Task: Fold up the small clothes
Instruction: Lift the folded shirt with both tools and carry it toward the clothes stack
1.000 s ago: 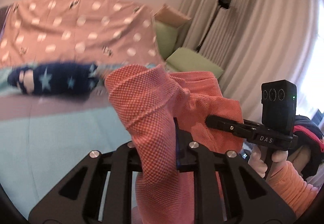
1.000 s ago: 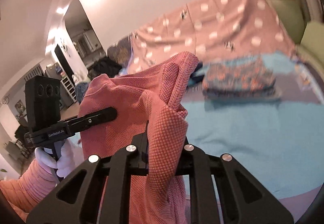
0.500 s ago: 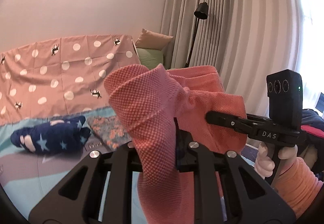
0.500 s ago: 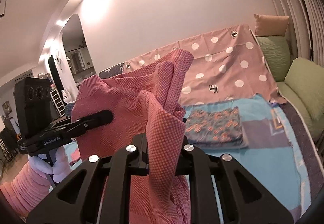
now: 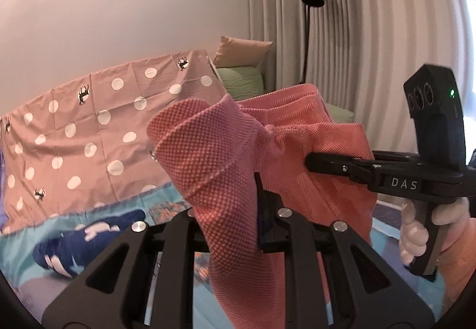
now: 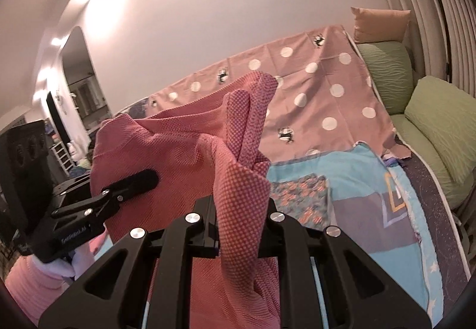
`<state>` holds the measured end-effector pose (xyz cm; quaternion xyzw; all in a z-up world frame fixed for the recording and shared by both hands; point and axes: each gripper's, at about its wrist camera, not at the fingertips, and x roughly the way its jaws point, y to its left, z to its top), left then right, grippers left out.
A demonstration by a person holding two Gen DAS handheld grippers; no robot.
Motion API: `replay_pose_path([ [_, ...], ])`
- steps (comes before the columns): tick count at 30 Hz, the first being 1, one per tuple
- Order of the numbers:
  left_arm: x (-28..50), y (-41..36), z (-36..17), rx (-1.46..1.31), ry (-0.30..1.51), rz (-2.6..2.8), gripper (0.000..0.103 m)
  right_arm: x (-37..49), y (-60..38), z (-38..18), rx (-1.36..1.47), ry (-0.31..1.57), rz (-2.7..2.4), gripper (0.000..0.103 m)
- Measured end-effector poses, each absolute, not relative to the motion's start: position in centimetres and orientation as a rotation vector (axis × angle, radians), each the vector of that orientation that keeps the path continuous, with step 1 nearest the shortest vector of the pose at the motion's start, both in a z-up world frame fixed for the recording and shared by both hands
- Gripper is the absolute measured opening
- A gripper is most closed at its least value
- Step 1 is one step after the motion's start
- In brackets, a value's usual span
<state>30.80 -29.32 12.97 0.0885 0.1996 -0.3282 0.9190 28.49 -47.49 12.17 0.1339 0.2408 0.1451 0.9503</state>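
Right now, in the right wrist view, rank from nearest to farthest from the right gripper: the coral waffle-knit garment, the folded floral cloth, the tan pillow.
1. Coral waffle-knit garment, clamped in the right gripper.
2. Folded floral cloth, just ahead on the blue blanket.
3. Tan pillow, far right corner by the wall.

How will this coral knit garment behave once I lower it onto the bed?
Probably floppy: the coral knit garment droops and bunches between the left gripper and right gripper. Its textured weave likely resists slipping. It seems light.

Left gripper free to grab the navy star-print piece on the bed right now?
Probably not. The left gripper is shut on the pink garment, which the right gripper also holds up in the air. The navy piece lies unobstructed on the bed below.
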Motion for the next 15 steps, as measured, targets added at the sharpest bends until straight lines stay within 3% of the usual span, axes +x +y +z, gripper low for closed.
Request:
replay_pose_path([
  [12,43.2,-32.7,8.3,0.202,0.472,-0.511,0.018,41.4,-48.1,8.3,0.266,0.537,0.188,0.015],
  [14,45.4,-33.0,6.4,0.233,0.488,-0.433,0.028,44.1,-47.5,6.7,0.226,0.55,0.16,0.02],
  [15,46.6,-33.1,5.0,0.272,0.506,-0.362,0.04,45.3,-47.3,5.8,0.202,0.559,0.119,0.024],
])
